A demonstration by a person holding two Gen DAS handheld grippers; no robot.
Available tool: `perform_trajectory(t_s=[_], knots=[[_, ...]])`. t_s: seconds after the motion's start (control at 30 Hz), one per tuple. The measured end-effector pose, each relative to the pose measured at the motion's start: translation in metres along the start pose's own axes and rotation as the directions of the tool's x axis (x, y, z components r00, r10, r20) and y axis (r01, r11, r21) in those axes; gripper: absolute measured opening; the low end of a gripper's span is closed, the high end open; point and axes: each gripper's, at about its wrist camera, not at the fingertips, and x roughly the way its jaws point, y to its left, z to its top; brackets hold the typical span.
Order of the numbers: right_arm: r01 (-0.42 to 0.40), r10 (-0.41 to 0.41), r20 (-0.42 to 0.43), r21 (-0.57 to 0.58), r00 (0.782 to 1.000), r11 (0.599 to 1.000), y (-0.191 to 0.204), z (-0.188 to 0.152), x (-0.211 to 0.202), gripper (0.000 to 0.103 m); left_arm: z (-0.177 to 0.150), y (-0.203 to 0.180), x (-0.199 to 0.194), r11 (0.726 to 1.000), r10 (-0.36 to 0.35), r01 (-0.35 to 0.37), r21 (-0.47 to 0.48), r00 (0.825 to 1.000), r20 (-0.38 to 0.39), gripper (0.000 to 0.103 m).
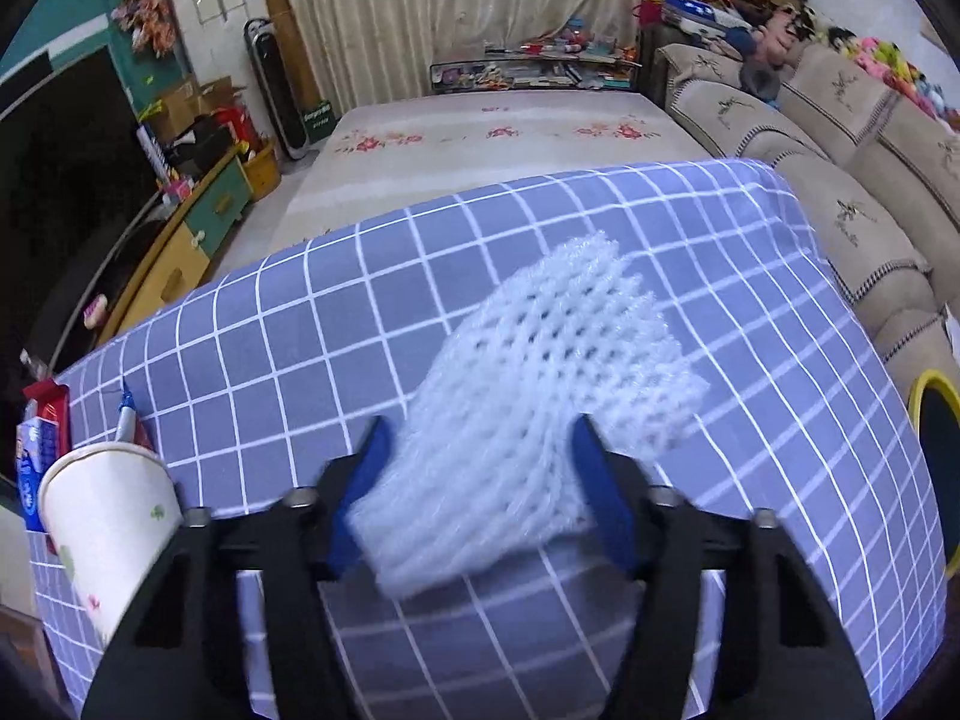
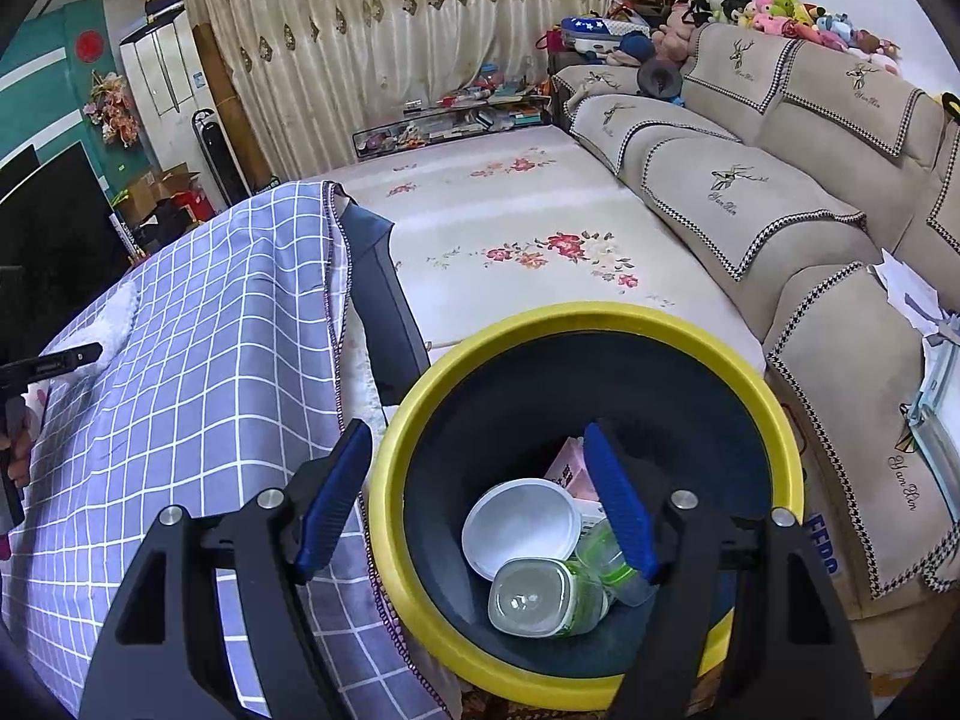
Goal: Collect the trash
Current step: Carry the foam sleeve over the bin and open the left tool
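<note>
Left gripper (image 1: 480, 480): blue fingers (image 1: 369, 474) on either side of the white foam net (image 1: 540, 384), pressing its near end; the net looks lifted and blurred over the counter (image 1: 240, 348).
Right gripper (image 2: 474, 504): fingers spread apart, grasping nothing, hanging above the bin.
Bin (image 2: 774, 414): yellow rim, dark inside, just beside the counter's edge; holds a white lid (image 2: 519, 525), a clear bottle (image 2: 540, 597) and a pink carton (image 2: 567, 465).
Counter: covered by a blue checked cloth (image 2: 198, 348); a paper cup (image 1: 108, 528) stands at its left edge.

foam net (image 1: 540, 396) between left tongs (image 1: 480, 480)
</note>
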Motion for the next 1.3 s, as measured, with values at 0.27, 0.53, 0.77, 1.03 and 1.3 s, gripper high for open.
perform_trajectory(t_s=[0.27,0.53,0.77,1.03,1.3], knots=[[-0.017,0.017,0.033,0.013,0.999,1.0,-0.007,-0.001,-0.02,0.069,-0.027,-0.027,-0.035,0.997,-0.081,0.081,-0.002,0.996,0.024,0.026],[-0.006,0.003,0.084,0.03,0.996,1.0,-0.026,-0.003,-0.053,0.069,-0.055,-0.087,-0.095,0.981,-0.173,0.167,0.101,0.983,0.054,0.026],[0.052,-0.06,0.125,0.067,0.99,0.996,-0.056,-0.017,-0.079,0.069,-0.062,-0.177,-0.145,0.934,-0.293,0.271,0.232,0.954,0.068,0.027],[0.115,-0.135,0.156,0.129,0.978,0.985,-0.104,-0.03,-0.108,0.07,-0.061,-0.307,-0.149,0.848,-0.4,0.377,0.374,0.916,-0.016,0.027],[0.132,-0.16,0.151,0.182,0.975,0.974,-0.138,-0.045,-0.122,0.071,-0.052,-0.392,-0.105,0.803,-0.409,0.428,0.414,0.902,-0.14,0.031]])
